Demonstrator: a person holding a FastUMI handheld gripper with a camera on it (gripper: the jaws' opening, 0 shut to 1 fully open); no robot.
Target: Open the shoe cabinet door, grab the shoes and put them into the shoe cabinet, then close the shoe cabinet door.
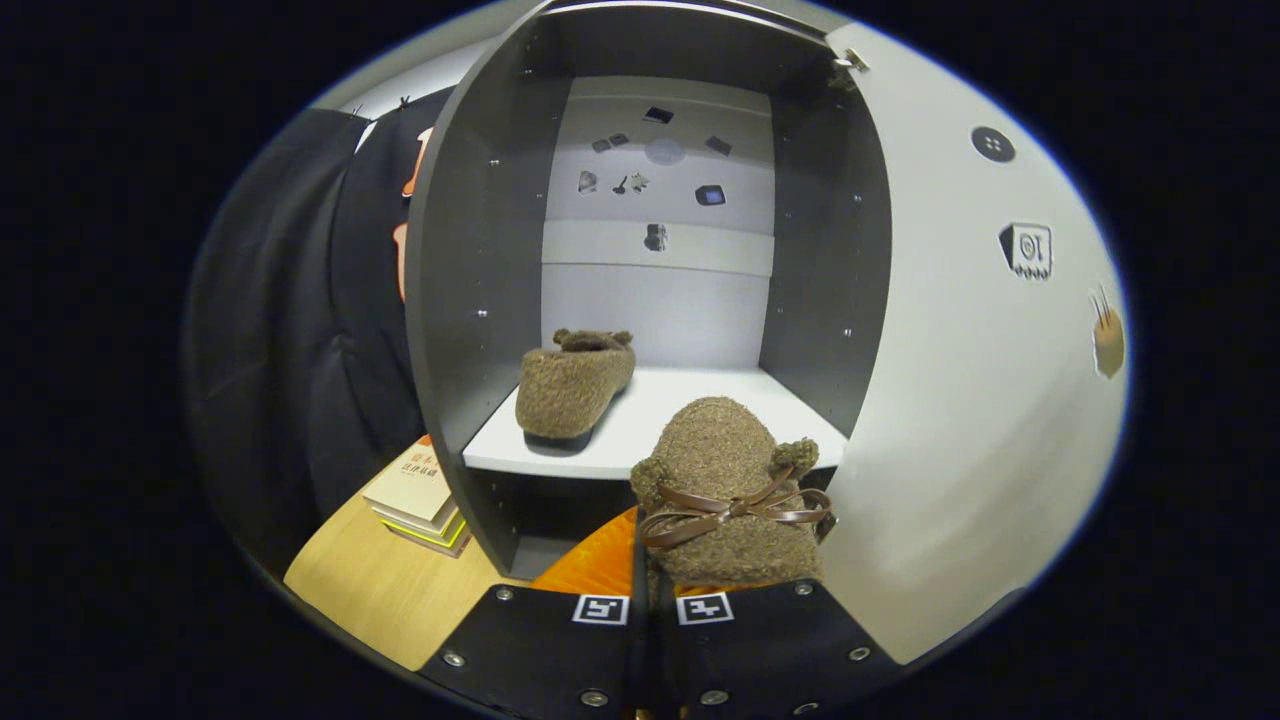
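Door (960,380): open | first slipper (572,385): on cabinet shelf (690,410), 10 o'clock of held one | gripper (655,608) jaws: pinching second slipper (730,495), just short of shelf | remaining: place slipper, close door.

I could read nothing: the cover print on the book (415,478), at ten o'clock from my gripper (652,610) pinching the slipper (725,490), was too small.

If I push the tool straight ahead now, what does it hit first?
The tool is shut on a slipper, whose toe would probably meet the white shelf first; the cabinet's back wall lies beyond. Depth is unclear.
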